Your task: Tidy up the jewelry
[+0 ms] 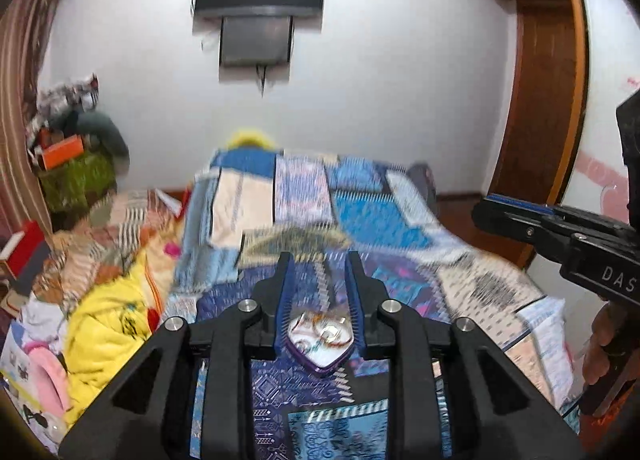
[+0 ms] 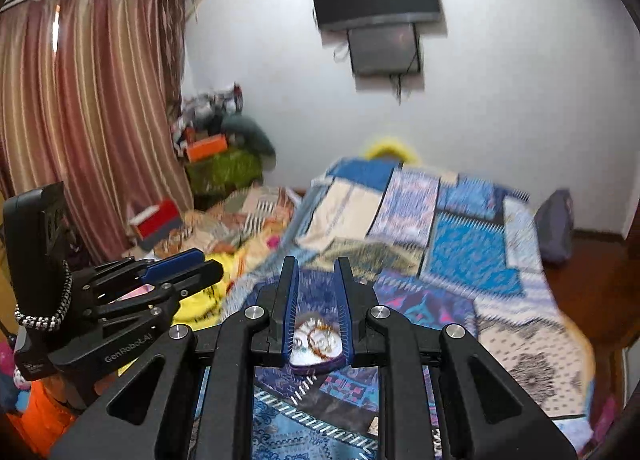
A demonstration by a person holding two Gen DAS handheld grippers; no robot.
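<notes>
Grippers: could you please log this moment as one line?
left gripper: shut on dish | right gripper: shut on second dish | both over bed

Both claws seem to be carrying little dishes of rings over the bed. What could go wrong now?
1. Rings lie loose in the open dish held by the left gripper; a tilt could spill them onto the patterned bedspread, where they'd be hard to spot.
2. The right gripper seems to grip its dish only by the edges, so it might slip.
</notes>
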